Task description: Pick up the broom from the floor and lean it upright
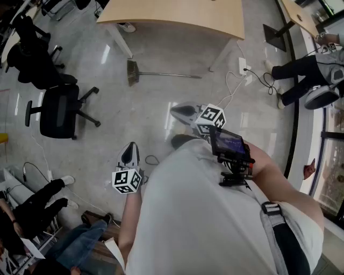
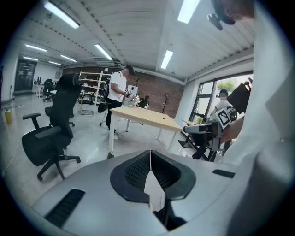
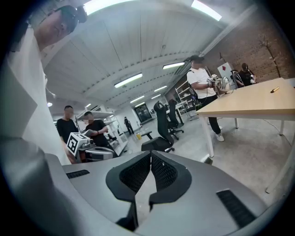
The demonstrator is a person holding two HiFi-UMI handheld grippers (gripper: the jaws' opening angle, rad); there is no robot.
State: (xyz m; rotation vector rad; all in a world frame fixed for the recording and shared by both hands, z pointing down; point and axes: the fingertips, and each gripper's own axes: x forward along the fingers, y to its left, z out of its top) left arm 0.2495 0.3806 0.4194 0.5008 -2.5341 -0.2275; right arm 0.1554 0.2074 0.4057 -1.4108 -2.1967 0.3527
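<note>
The broom [image 1: 156, 74] lies flat on the floor just in front of the wooden table [image 1: 172, 16]. Its bristle head [image 1: 132, 72] is to the left and its thin handle runs to the right. Both grippers are held in the air well short of it. In the head view my left gripper [image 1: 129, 150] is at lower centre and my right gripper [image 1: 179, 110] is nearer the broom. In the left gripper view the left gripper [image 2: 150, 156] has its jaws shut together with nothing between them. My right gripper [image 3: 150, 156] looks the same in its own view, shut and empty.
A black office chair [image 1: 59, 110] stands left of the broom, with more chairs [image 1: 32, 53] behind it. A power strip with cables [image 1: 242, 67] lies by the table's right leg. People sit at the lower left [image 1: 37, 204] and at the right [image 1: 306, 75].
</note>
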